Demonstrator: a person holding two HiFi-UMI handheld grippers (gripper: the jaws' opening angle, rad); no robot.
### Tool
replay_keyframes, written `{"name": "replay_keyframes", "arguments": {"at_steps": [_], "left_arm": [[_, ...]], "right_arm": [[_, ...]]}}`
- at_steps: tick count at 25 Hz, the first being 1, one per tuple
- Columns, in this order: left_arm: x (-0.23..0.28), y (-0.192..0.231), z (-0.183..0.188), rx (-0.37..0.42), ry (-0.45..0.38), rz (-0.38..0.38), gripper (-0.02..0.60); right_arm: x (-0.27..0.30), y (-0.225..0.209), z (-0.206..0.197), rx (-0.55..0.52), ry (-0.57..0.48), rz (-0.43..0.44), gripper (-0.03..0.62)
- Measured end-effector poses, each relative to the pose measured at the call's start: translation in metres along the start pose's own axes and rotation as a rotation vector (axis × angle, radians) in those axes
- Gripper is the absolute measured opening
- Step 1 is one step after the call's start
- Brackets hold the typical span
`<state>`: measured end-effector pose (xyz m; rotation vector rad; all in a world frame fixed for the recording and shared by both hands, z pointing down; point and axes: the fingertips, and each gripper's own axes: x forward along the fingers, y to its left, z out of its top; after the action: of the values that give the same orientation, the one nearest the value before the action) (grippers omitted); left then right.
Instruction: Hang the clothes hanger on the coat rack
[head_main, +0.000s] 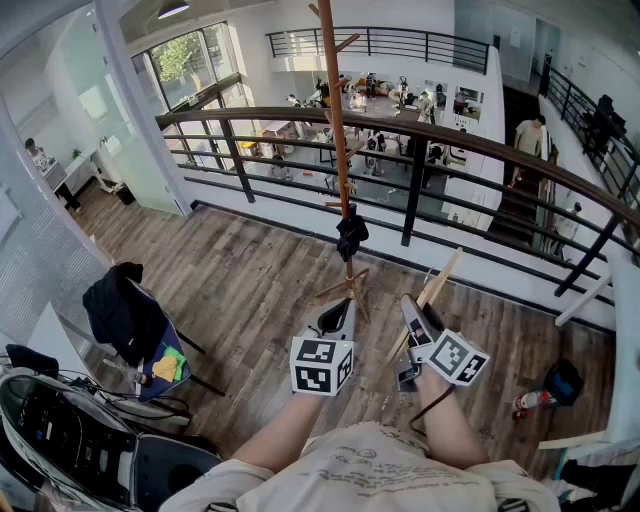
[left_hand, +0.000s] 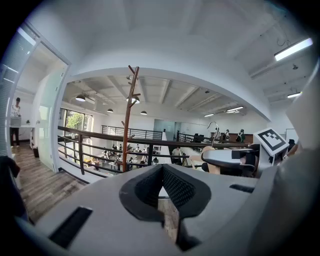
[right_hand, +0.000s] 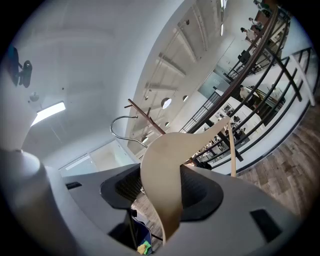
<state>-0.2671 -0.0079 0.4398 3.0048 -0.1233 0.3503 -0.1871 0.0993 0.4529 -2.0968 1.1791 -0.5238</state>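
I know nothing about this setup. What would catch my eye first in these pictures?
A tall wooden coat rack stands mid-picture in the head view, beside the balcony railing, with a dark garment hanging low on it. Nearer the person, the right gripper clamps a pale wooden clothes hanger, not yet at the rack.

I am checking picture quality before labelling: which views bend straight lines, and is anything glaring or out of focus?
Head view: evenly daylit and sharp, but the railing bows into an arc. Left gripper view: strong fisheye, black corners, the ceiling lamp glares. Right gripper view: same fisheye, tilted; the clothes hanger is close and slightly soft.
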Motion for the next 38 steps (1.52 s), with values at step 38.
{"name": "replay_keyframes", "arguments": {"at_steps": [38], "left_arm": [[0.063, -0.092, -0.015, -0.003, 0.007, -0.026, 0.005]], "right_arm": [[-0.044, -0.071, 0.042, -0.043, 0.041, -0.002, 0.216]]}}
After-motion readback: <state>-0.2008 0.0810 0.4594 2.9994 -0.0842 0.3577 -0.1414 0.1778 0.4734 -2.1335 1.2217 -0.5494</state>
